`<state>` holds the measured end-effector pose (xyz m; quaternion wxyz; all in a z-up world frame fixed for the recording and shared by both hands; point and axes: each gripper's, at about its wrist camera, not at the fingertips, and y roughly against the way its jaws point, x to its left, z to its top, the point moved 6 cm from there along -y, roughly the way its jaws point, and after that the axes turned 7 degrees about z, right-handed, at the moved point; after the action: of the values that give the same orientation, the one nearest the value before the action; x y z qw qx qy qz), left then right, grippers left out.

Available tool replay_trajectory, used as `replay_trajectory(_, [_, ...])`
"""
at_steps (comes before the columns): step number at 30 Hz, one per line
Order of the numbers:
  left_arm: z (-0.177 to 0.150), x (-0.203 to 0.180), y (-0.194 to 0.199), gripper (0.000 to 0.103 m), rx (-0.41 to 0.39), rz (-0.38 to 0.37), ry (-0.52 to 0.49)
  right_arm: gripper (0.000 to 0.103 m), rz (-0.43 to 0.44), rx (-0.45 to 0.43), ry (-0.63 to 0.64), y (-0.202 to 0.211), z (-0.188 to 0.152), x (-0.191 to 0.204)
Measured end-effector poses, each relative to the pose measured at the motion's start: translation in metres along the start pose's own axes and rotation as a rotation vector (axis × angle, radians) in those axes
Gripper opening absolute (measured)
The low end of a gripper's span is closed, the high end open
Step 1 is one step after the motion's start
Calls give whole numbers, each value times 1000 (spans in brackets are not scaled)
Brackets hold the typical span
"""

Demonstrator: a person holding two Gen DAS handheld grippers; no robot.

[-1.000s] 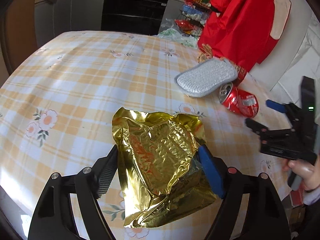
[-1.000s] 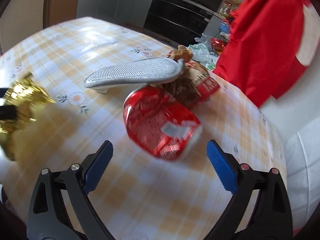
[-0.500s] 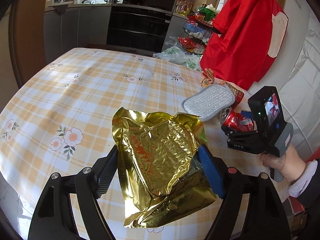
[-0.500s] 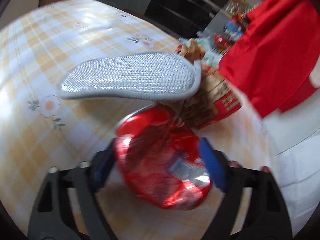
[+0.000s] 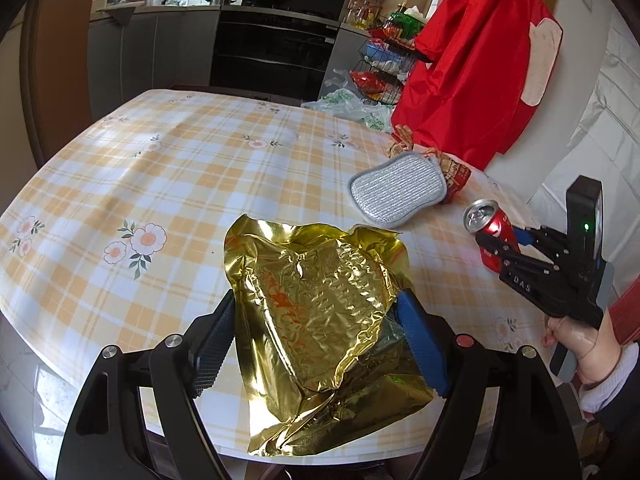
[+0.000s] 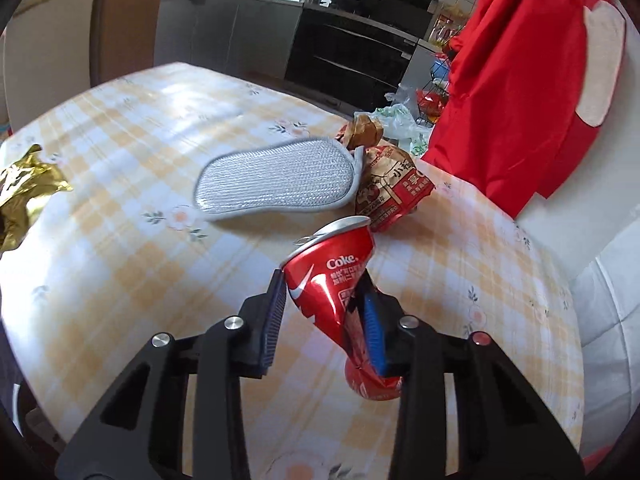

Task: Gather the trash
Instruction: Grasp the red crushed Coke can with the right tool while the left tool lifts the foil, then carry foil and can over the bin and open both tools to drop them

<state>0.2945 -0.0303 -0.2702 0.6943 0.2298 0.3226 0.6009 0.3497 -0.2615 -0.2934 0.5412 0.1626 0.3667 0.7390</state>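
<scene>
Left claw (image 5: 316, 336) clamped on crinkled gold foil bag (image 5: 324, 312), right claw (image 6: 324, 320) just closed, pinching dented red Coke can (image 6: 340, 292), above checked surface (image 6: 120, 248).

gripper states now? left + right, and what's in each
Left tool: closed on the gold foil bag.
Right tool: jaws have just been closing, now clamped on the crushed Coke can, lifted off the table.

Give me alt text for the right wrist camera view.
The right gripper pinches a crushed red cola can above a checked tablecloth. Beyond lie a silver scrubbing pad and a crumpled snack wrapper.
</scene>
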Motion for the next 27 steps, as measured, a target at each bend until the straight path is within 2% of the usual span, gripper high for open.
replay_trajectory(19, [-8, -5, 92, 77, -108, -23, -15, 38, 68, -153, -3, 127, -3, 52])
replay_trajectory(27, [-23, -4, 135, 77, -148, -47, -19, 38, 76, -202, 4, 184, -17, 79])
